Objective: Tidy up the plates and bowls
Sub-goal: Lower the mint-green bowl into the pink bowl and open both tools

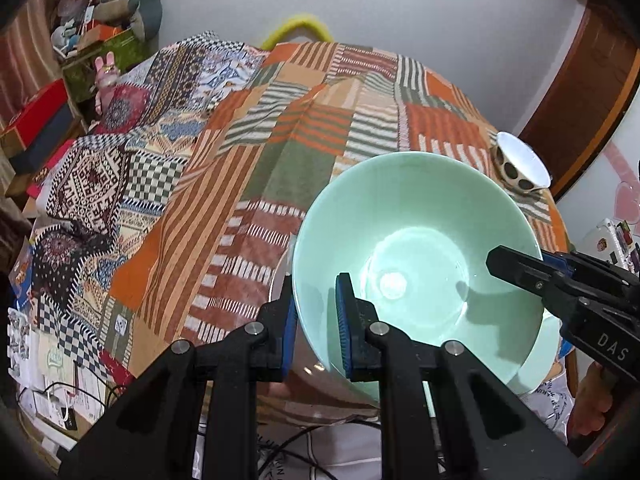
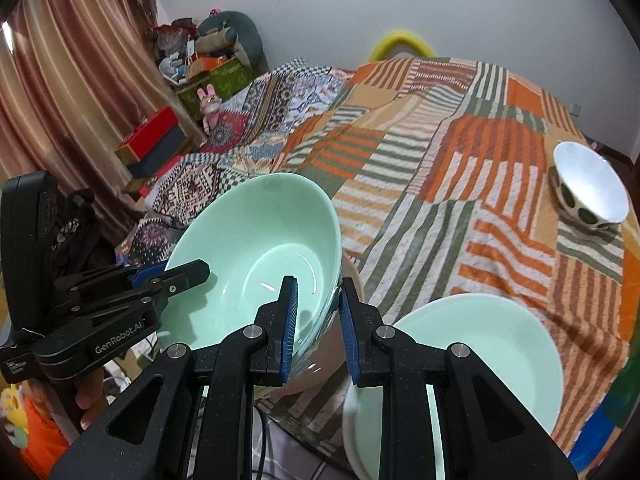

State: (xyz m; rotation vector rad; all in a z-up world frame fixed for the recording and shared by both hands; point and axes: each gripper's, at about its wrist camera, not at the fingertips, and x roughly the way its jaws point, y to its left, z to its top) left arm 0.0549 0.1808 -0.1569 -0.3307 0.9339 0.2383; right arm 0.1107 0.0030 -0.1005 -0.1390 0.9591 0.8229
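The large mint-green ceramic bowl looked glazed and glossy — its smooth inside threw back a bright spot of light. The pale green plate shared that slick, shiny glaze. The small white bowl with dark oval spots gleamed inside like polished porcelain. Under them lay a striped orange, green and cream patchwork cloth, matt and nubbly, its weave coarse. The left gripper and the right gripper were matt black plastic, faintly speckled, with ribbed blue rubbery pads and small bright metal pins.
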